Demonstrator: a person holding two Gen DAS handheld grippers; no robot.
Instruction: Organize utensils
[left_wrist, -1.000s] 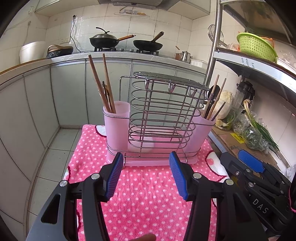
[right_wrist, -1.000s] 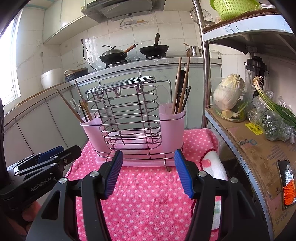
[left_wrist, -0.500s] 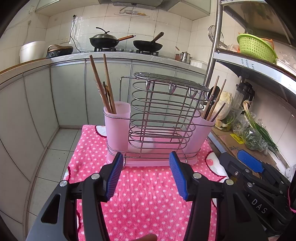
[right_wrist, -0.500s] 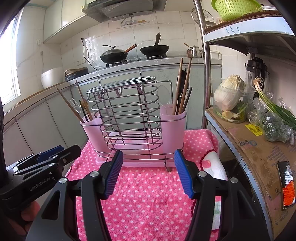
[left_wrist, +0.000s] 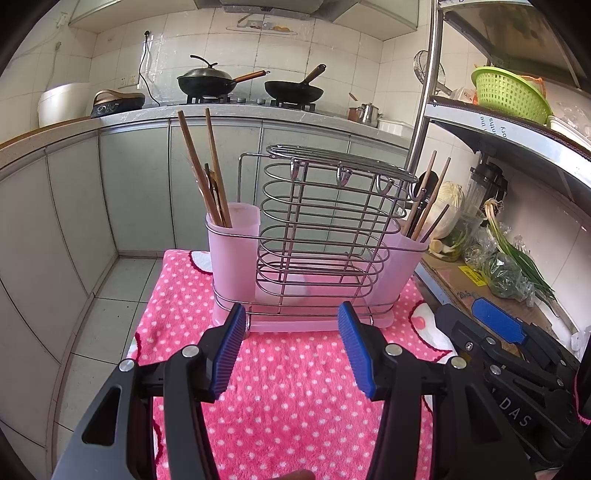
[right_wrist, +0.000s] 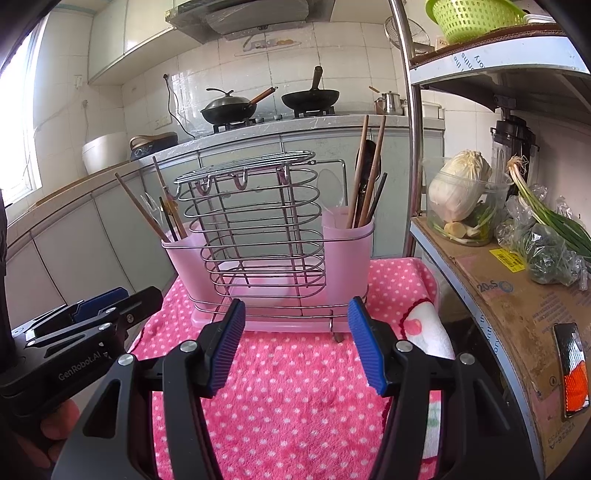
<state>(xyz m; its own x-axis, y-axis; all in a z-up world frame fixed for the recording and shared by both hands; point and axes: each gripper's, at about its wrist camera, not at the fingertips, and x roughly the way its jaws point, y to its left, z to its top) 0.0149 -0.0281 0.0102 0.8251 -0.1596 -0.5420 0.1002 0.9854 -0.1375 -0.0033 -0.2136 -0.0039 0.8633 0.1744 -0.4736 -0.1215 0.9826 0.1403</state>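
A wire utensil rack (left_wrist: 325, 236) (right_wrist: 255, 229) with a pink plastic cup at each end stands on a pink polka-dot towel (left_wrist: 291, 391) (right_wrist: 295, 398). Wooden chopsticks (left_wrist: 205, 170) lean in the left cup (left_wrist: 232, 251). More chopsticks and a dark utensil (right_wrist: 365, 177) stand in the right cup (right_wrist: 349, 254). My left gripper (left_wrist: 291, 347) hovers open over the towel in front of the rack, nothing between its blue pads. My right gripper (right_wrist: 295, 343) is open beside it, also empty, and shows at the right edge of the left wrist view (left_wrist: 498, 328).
A metal shelf unit (right_wrist: 480, 266) stands close on the right with a cabbage in a tub (right_wrist: 461, 199), bagged greens (right_wrist: 546, 243) and a green basket (left_wrist: 509, 92). Behind the rack runs a kitchen counter with two woks (left_wrist: 221, 79). Tiled floor (left_wrist: 103, 314) lies left of the towel.
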